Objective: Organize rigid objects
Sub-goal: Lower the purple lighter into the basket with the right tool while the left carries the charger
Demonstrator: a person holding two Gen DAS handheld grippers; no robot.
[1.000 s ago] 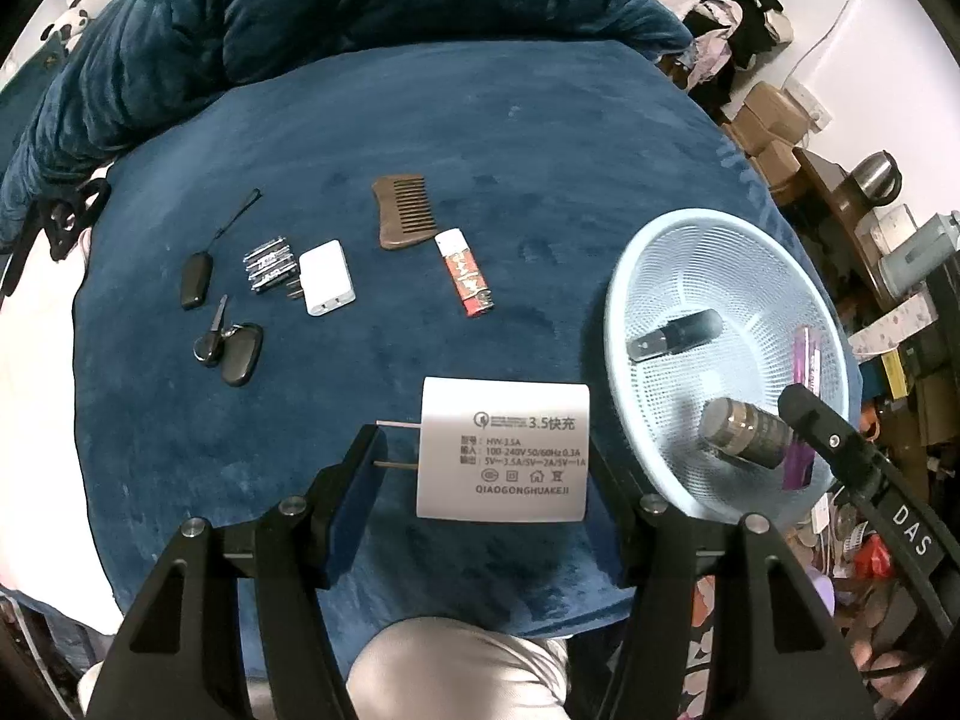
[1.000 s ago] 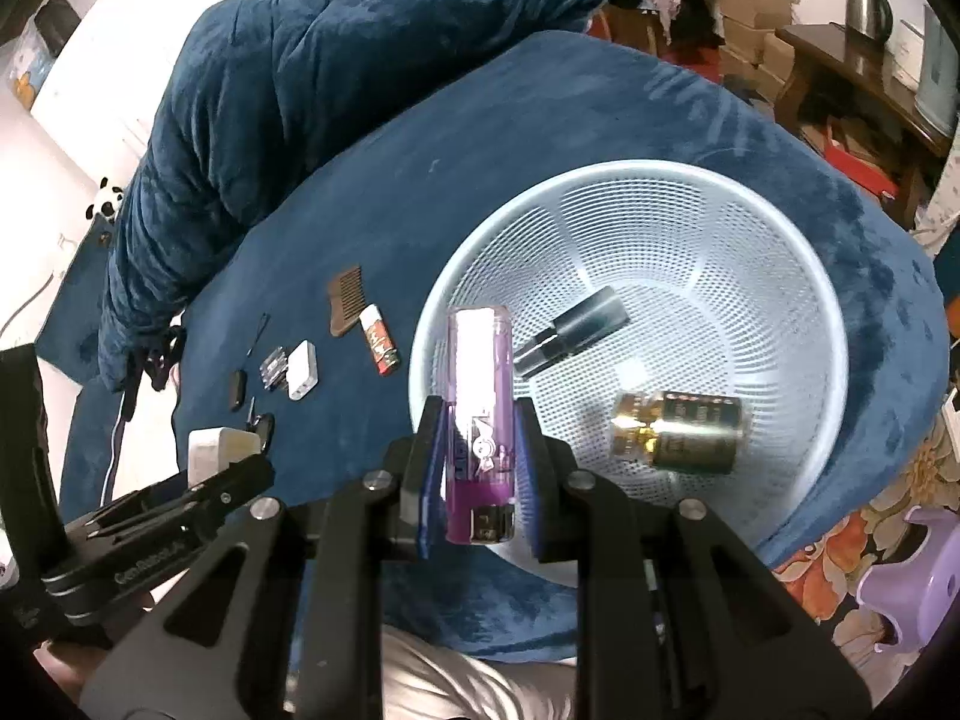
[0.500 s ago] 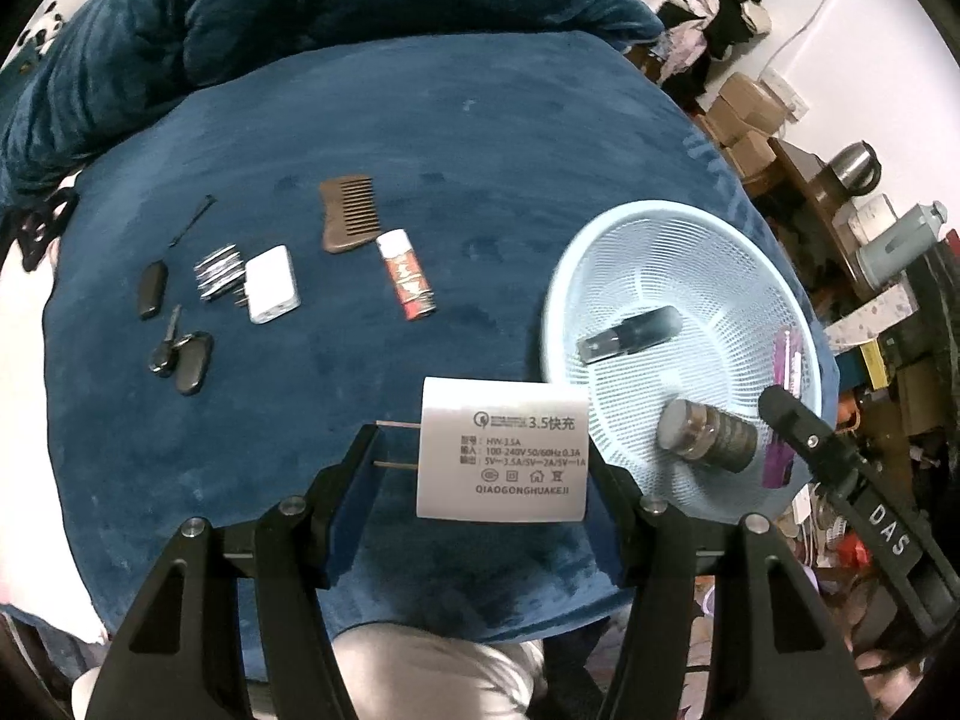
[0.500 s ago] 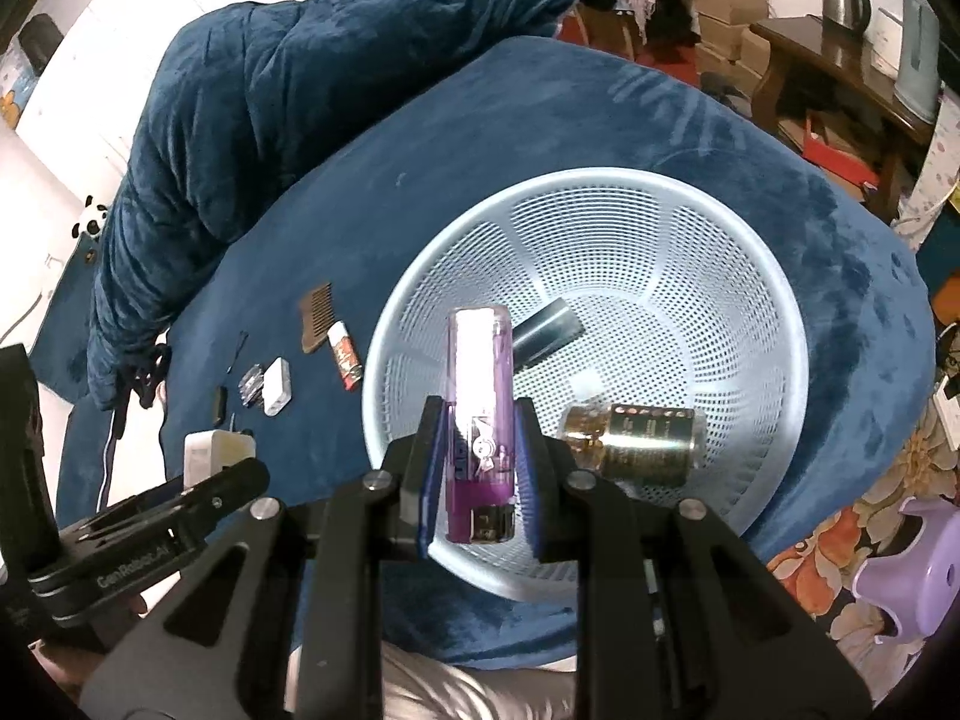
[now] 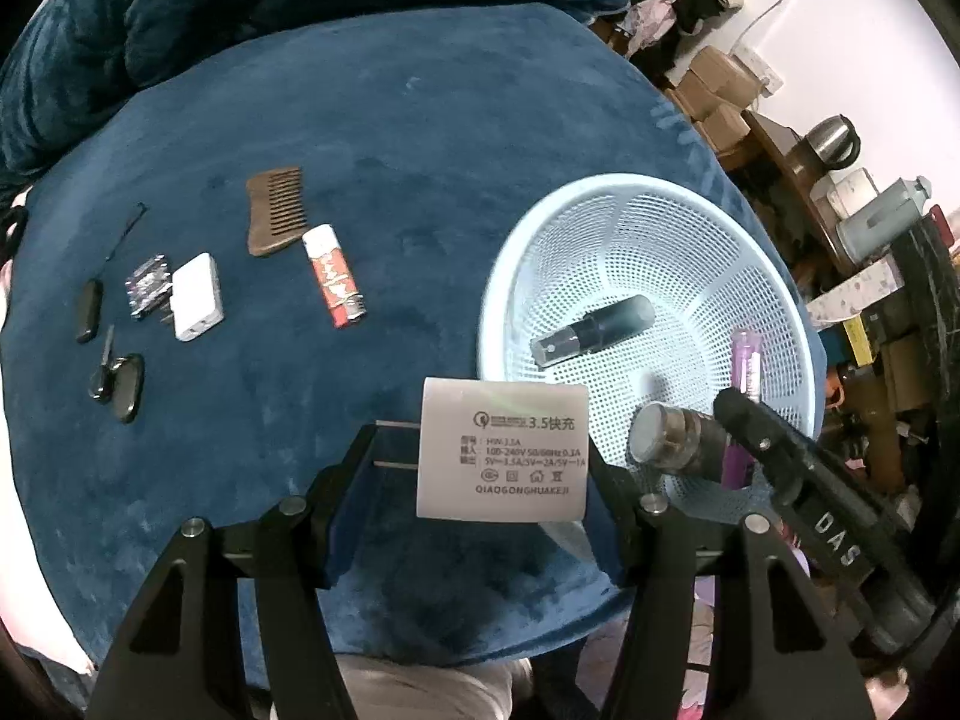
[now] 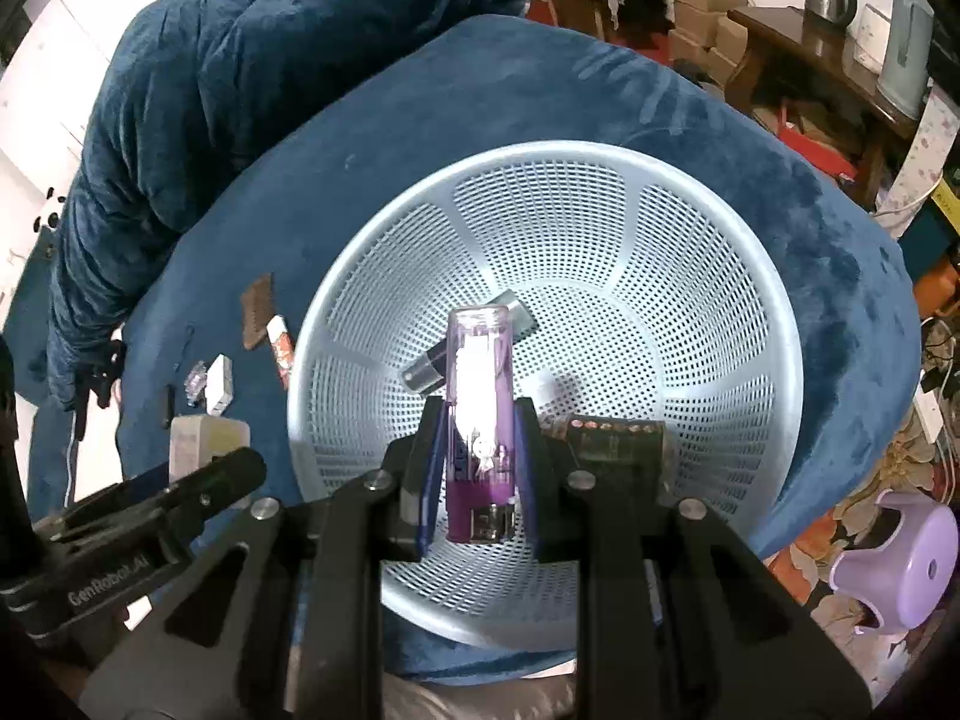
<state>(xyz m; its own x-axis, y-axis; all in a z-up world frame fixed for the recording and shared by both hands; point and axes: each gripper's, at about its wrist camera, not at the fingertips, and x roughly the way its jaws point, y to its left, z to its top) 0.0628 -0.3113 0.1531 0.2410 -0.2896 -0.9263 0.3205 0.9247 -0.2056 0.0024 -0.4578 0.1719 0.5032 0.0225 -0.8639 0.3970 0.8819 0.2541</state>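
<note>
left tool clamps white rectangular plug charger | right tool grips translucent purple lighter over pale blue perforated plastic basket

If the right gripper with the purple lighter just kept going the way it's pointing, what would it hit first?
Probably the dark spray bottle lying in the blue mesh basket: the purple lighter in the right gripper points straight at it. Depth is unclear; it may meet the basket floor beside it.

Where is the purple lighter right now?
The purple lighter is clamped in the right gripper, held over the pale blue basket, above the dark spray bottle.
</note>
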